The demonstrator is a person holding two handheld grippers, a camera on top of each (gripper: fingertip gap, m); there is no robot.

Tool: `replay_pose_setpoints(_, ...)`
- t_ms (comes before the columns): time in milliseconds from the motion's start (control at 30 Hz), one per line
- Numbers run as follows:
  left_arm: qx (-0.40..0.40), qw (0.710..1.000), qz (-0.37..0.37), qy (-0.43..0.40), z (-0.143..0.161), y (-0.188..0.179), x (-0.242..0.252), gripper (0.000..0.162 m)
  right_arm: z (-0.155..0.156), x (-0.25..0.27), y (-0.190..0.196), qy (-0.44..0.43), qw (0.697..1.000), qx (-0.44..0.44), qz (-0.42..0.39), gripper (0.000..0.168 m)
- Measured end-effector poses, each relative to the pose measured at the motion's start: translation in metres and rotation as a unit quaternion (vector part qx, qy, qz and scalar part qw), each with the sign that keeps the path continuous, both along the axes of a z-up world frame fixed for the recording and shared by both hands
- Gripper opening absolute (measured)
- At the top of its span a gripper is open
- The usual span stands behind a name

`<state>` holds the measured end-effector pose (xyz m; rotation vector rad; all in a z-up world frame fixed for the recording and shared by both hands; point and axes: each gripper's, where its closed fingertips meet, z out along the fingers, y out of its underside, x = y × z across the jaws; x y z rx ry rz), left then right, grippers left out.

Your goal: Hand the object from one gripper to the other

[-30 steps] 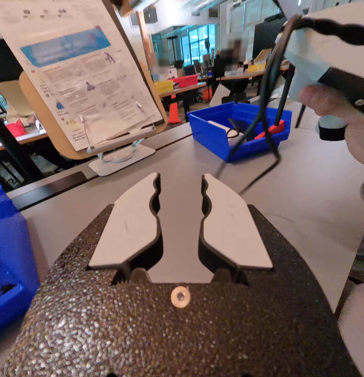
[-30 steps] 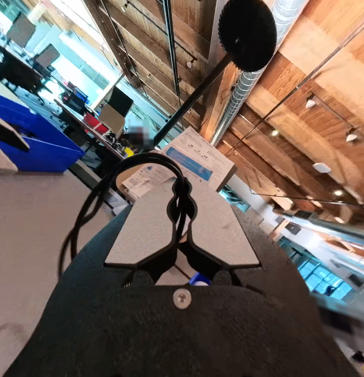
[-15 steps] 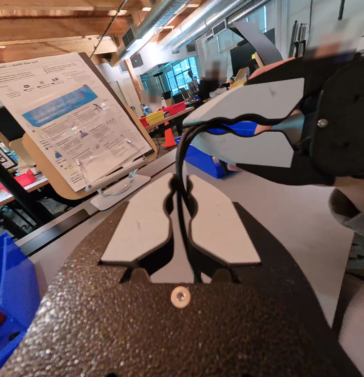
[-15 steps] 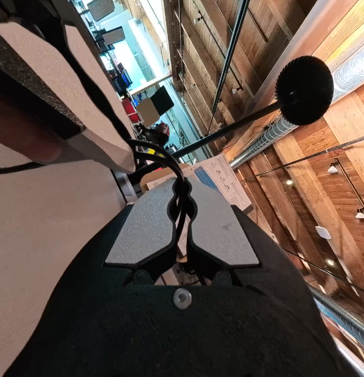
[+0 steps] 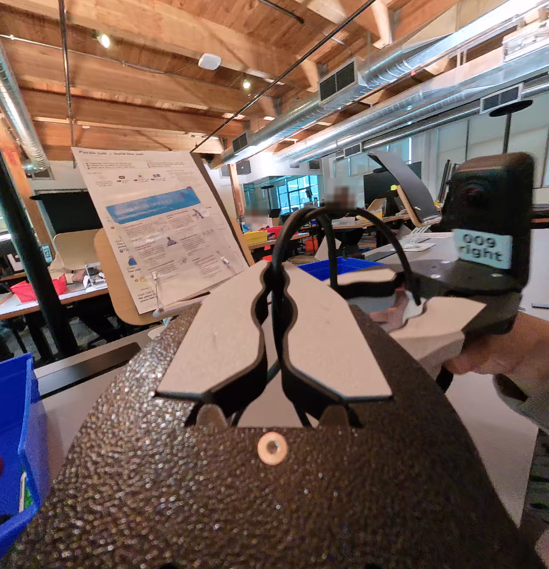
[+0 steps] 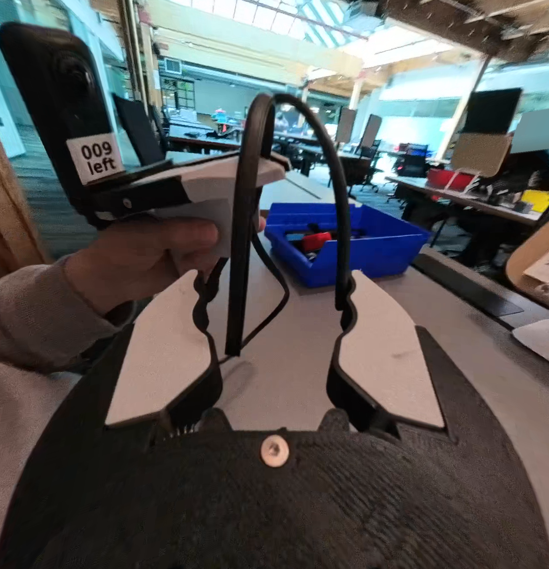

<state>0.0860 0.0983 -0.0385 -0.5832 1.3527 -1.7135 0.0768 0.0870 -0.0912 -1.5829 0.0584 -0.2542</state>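
A black cable (image 5: 285, 228) loops up from my left gripper (image 5: 274, 271), which is shut on it near the fingertips. In the right wrist view the left gripper (image 6: 267, 167) holds the cable (image 6: 239, 246) from the upper left, in a person's hand. My right gripper (image 6: 273, 277) is wide open. One strand of the loop lies along the inner edge of its right-hand finger (image 6: 384, 338), and nothing presses on it. In the left wrist view the right gripper (image 5: 368, 303) is close on the right, jaws apart, with a strand running down between them.
A blue bin (image 6: 374, 252) with red and black parts stands on the grey table (image 6: 298, 369) behind the grippers. A second blue bin (image 5: 8, 431) is at the left edge. A paper sheet on a stand (image 5: 162, 234) is at the back left. Some 6 cm of space lies between my two pairs of fingers.
My left gripper closed on the cable that the right gripper held. The right gripper then opened wide and let go. The right view swung down from the ceiling to the table.
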Motion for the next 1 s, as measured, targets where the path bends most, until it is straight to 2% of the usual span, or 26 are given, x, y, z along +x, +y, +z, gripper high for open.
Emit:
replay_pose_setpoints(67,0.011,1.0,-0.022,-0.007,0.002,-0.007,-0.006,0.003,-0.012,-0.003,0.011,-0.015,0.999,-0.028,0.003,0.088)
replay_pose_setpoints(167,0.037,0.998,-0.048,-0.008,0.002,-0.019,-0.012,0.003,-0.017,-0.014,0.023,-0.047,0.998,-0.034,0.021,0.064)
replay_pose_setpoints(267,0.071,0.996,-0.051,-0.01,0.0,-0.024,-0.016,0.003,-0.016,-0.029,0.028,-0.019,0.997,-0.019,0.075,0.063)
replay_pose_setpoints(433,0.105,0.994,-0.037,-0.003,-0.003,-0.022,-0.014,0.003,-0.018,-0.05,0.023,0.04,0.985,-0.001,0.171,0.074)
replay_pose_setpoints(600,0.119,0.992,-0.031,0.009,-0.006,-0.022,-0.013,0.003,-0.027,-0.035,0.028,0.033,0.991,-0.022,0.127,0.067)
replay_pose_setpoints(667,0.122,0.992,-0.029,0.011,-0.006,-0.024,-0.012,0.003,-0.028,-0.034,0.031,0.024,0.992,-0.028,0.117,0.058)
replay_pose_setpoints(767,0.132,0.991,-0.017,0.011,-0.007,-0.025,-0.011,0.003,-0.032,-0.036,0.034,0.001,0.992,-0.047,0.115,0.03)
replay_pose_setpoints(933,0.131,0.991,0.001,0.008,-0.004,-0.02,-0.01,0.003,-0.035,-0.033,0.036,-0.006,0.992,-0.069,0.102,0.009)
replay_pose_setpoints(1000,0.124,0.992,0.017,0.006,-0.003,-0.014,-0.008,0.003,-0.035,-0.024,0.033,-0.011,0.994,-0.075,0.079,0.007)
